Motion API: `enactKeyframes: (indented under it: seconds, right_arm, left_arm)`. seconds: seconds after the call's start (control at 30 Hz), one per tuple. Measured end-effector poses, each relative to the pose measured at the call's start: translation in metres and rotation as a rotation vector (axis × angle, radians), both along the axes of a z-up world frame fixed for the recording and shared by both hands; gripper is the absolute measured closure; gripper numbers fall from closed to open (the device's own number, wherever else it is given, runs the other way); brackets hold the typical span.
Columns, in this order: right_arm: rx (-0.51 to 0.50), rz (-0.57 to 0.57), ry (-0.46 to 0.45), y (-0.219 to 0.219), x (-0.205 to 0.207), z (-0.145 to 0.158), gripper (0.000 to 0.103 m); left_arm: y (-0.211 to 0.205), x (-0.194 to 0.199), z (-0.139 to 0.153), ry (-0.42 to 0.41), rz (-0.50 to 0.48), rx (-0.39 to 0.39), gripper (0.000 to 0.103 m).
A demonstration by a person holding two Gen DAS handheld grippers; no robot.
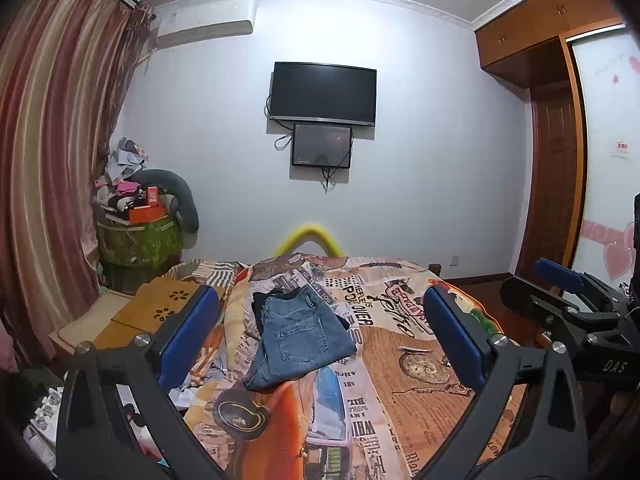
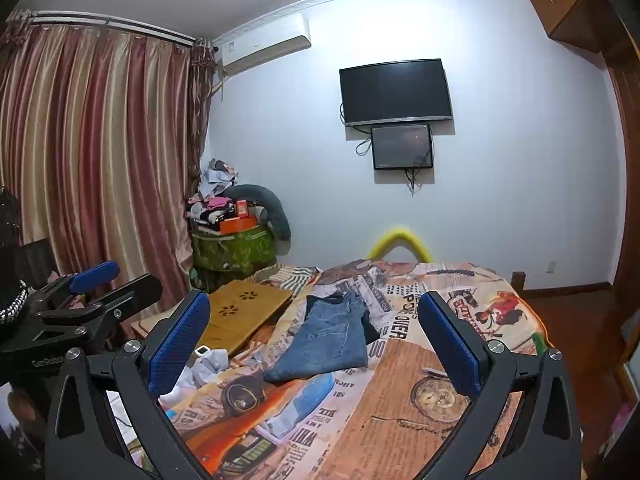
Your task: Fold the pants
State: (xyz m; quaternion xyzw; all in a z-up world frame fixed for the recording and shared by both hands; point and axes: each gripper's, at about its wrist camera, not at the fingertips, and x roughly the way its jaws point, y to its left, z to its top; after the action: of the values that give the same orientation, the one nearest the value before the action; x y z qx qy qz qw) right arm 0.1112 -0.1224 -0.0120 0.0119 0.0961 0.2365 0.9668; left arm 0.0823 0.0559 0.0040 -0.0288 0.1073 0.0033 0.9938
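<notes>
Folded blue denim pants (image 1: 298, 338) lie on a bed's newspaper-print quilt (image 1: 408, 364). Black left gripper (image 1: 320, 340) and right gripper (image 2: 316, 338), blue-padded, hover side by side above the bed, level, both spread wide and empty.

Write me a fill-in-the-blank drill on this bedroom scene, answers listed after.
1. The jeans lie folded on the ____.
2. Both the left gripper and the right gripper are ____ and hold nothing.
3. The TV hangs on the ____.
4. The wooden board lies on the ____ side of the jeans.

Answers: bed; open; wall; left
</notes>
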Motion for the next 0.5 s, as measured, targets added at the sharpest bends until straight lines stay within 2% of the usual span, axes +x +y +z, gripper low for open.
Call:
enactKeyframes:
  seconds: [0.5]
  right_arm:
    - [0.009,0.003,0.007,0.0012,-0.0017,-0.0005,0.000]
  left_arm:
    - [-0.0008,-0.0022,0.0015,0.005,-0.018,-0.006,0.000]
